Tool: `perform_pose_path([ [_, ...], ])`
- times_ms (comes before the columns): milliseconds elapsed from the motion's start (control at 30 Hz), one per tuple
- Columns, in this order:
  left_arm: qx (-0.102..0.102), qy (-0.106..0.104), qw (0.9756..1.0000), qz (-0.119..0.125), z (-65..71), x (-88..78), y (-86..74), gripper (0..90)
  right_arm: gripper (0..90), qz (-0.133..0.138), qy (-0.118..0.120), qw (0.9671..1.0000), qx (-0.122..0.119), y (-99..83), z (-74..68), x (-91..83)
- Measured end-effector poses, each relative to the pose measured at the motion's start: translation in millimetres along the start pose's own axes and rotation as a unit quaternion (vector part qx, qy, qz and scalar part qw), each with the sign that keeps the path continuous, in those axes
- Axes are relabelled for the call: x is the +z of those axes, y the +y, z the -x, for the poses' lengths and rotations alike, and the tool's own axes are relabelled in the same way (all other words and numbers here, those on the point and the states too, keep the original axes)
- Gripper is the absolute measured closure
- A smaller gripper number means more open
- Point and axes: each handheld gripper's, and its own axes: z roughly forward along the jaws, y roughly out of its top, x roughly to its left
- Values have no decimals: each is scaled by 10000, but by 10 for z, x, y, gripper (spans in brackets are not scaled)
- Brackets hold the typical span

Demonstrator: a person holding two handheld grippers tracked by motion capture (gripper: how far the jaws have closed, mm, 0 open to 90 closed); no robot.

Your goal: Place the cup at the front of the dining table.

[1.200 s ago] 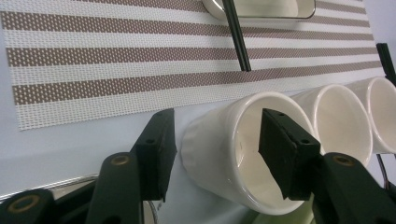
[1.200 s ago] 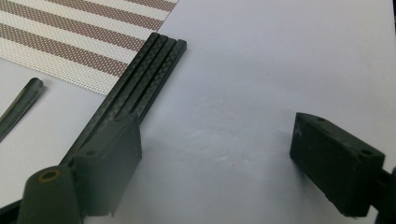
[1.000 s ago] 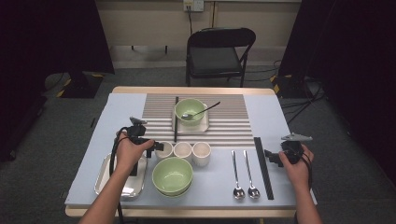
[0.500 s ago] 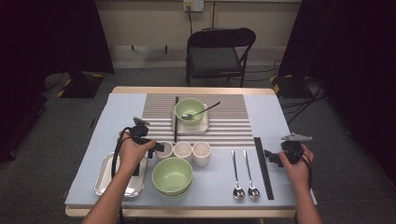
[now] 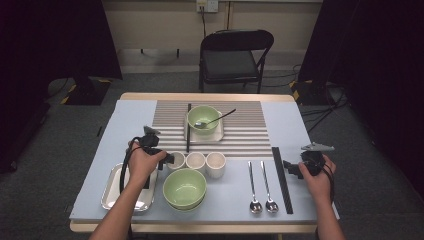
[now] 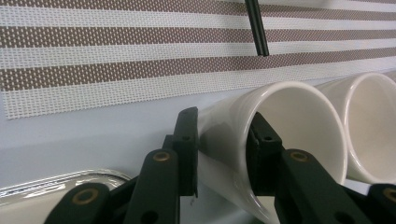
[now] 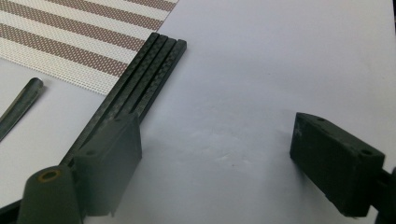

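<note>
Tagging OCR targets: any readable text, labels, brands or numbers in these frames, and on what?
None readable: the white cup in the left tool, the green bowls, spoons, steel tray and striped mat show no print.
Wall outlet plate: too small to tell.

Bare forearms, no sleeves, rise from near edge of bench point(image 5: 235, 197). Left tool point(image 5: 169, 159): matte black body, black cable looping from it, grey three-cornered plate on top; flat black jaws with brass-ringed pivot screws. Right tool point(image 5: 289, 168): same black build, grey plate, blocky dark pads, brass-ringed pivot.
</note>
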Motion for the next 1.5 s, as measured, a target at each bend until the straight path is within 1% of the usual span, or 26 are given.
perform_pose_path([
  [133,29,88,9999,-54,2,-5,-1,715,151,0,-5,10000,-1,0,0,0],
  [167,-36,82,9999,-46,5,-5,-4,721,151,-1,-4,10000,0,0,0,0],
  [200,-42,74,10000,-53,-1,-8,-5,721,151,-1,-4,10000,0,0,0,0],
  [367,-7,181,9998,-95,-16,-28,-10,745,151,0,-2,10000,-3,0,0,0],
  [433,-66,153,9998,-98,-21,-30,-13,752,151,-1,-1,10000,-1,0,0,0],
  [500,-34,186,9998,-118,-29,-35,-14,768,151,-1,-1,10000,-1,0,0,0],
  [767,-21,305,9994,-145,-51,-50,-26,800,151,-2,-6,10000,-1,0,0,0],
  [867,-69,252,9996,-131,-78,-53,-36,806,151,-10,-9,10000,10,0,-2,-1],
  [900,-127,263,9995,-122,-95,-55,-41,809,151,-2,-2,10000,-1,0,0,0],
  [933,-191,184,9996,-108,-112,-55,-48,812,151,-2,-3,10000,-2,0,-1,0],
  [1000,-230,128,9996,-116,-145,-62,-51,813,151,-1,-5,10000,-2,0,0,0],
  [1033,-302,118,9994,-131,-157,-70,-55,815,151,-2,-3,10000,-1,0,0,0],
  [1100,-309,81,9994,-139,-168,-75,-60,818,151,-3,-6,10000,-2,1,0,0],
  [1167,-293,96,9994,-136,-160,-82,-59,821,151,-2,-3,10000,-1,1,1,0],
  [1200,-271,136,9995,-101,-154,-97,-58,824,151,-1,-3,10000,-3,0,1,0],
  [1267,-284,143,9995,-79,-153,-107,-59,827,151,-3,-4,10000,2,0,0,0],
  [1333,-346,49,9994,-55,-158,-121,-56,827,151,-3,-1,10000,0,1,0,0],
  [1367,-321,93,9994,-47,-161,-135,-53,828,151,-2,-1,10000,0,1,0,0],
  [1400,-323,35,9995,-54,-162,-141,-52,828,151,-2,-3,10000,2,1,1,0],
  [1467,-337,19,9994,6,-161,-162,-48,828,151,-2,-4,10000,0,1,0,0],
  [1500,-325,-39,9995,-7,-164,-172,-44,828,151,-2,-5,10000,0,1,0,0],
])
